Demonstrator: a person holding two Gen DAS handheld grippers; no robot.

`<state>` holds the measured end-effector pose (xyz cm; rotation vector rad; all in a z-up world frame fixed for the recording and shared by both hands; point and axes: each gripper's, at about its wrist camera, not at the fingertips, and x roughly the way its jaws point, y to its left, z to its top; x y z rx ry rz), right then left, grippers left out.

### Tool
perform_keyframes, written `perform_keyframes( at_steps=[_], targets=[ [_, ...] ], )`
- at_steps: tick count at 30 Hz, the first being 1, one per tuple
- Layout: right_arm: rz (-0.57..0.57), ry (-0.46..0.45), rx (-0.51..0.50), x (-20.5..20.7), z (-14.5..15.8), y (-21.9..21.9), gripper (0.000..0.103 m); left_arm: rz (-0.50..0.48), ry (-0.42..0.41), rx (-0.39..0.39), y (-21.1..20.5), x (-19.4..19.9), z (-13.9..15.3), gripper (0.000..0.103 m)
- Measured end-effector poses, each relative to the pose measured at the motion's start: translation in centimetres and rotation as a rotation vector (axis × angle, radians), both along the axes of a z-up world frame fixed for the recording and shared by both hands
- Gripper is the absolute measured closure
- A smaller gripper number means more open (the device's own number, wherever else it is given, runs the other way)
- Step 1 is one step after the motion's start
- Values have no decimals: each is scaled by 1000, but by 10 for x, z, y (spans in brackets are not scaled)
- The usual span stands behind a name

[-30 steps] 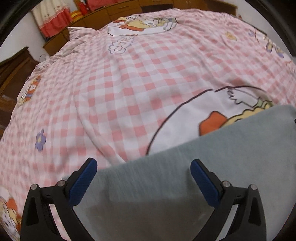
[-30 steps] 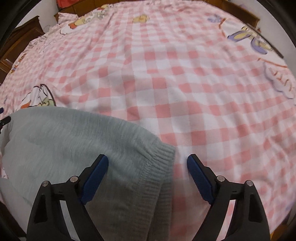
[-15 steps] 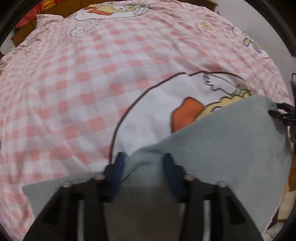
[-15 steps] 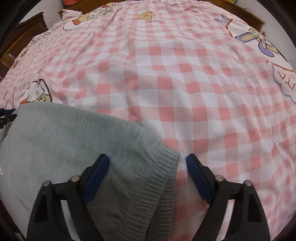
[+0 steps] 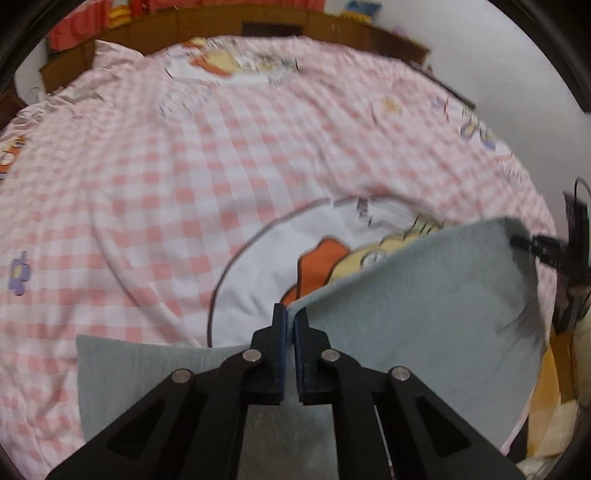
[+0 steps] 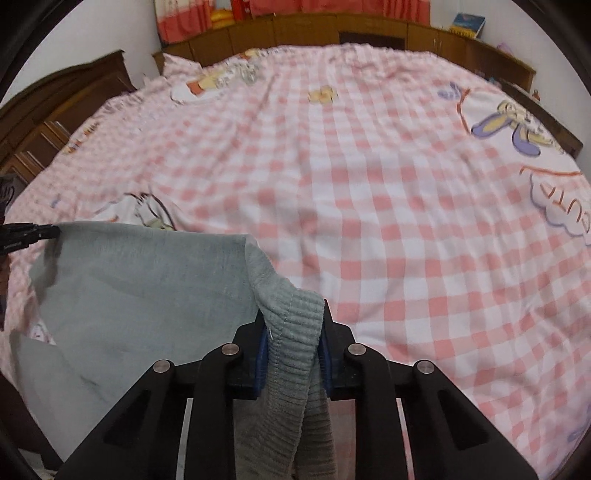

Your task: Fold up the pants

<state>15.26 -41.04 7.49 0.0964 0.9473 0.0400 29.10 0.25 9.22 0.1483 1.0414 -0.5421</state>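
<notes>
Grey knit pants (image 5: pixel 424 302) lie on a pink checked bed sheet (image 5: pixel 147 184), with their near edge lifted. My left gripper (image 5: pixel 290 314) is shut on a thin fold of that edge. In the right wrist view the pants (image 6: pixel 147 288) hang to the left, and my right gripper (image 6: pixel 293 325) is closing, its blue pads pressing on the bunched ribbed band (image 6: pixel 295 332). Each gripper shows in the other's view: the right gripper (image 5: pixel 532 243) at the cloth's far corner, the left gripper (image 6: pixel 33 232) likewise. The fabric stretches taut between them.
The checked sheet (image 6: pixel 406 221) with cartoon prints covers the whole bed. A wooden headboard with cabinets (image 6: pixel 332 29) runs along the far side. A dark wooden wardrobe (image 6: pixel 55 110) stands at the left, and red curtains hang behind.
Both grippers went from wide open to closed on the pants' near edge. They then rose and tilted up, lifting that edge off the sheet.
</notes>
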Motion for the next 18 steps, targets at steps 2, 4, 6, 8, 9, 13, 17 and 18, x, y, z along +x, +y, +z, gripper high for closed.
perform_keyframes(
  at_steps=[2,4,6,8,9,13,17,18],
  targets=[
    [4,-19,2,-5,8,1,81,13,-26,-34,3,-7,18,100],
    [7,-36,2,-10,15,-2,81,19,-60,-50,6,-18,32,100],
    [8,-56,6,-18,22,-3,81,30,-92,-66,8,-32,46,100],
    [13,-72,16,-29,27,-4,81,55,-135,-54,11,-49,59,100],
    [16,-78,16,-33,29,-4,81,64,-151,-55,13,-58,63,100],
    [61,-91,6,-55,35,2,81,76,-180,-94,22,-104,72,100],
    [91,-99,-13,-81,38,9,81,89,-213,-113,31,-155,73,100],
    [99,-100,-15,-89,38,11,81,98,-210,-132,34,-169,71,100]
  ],
)
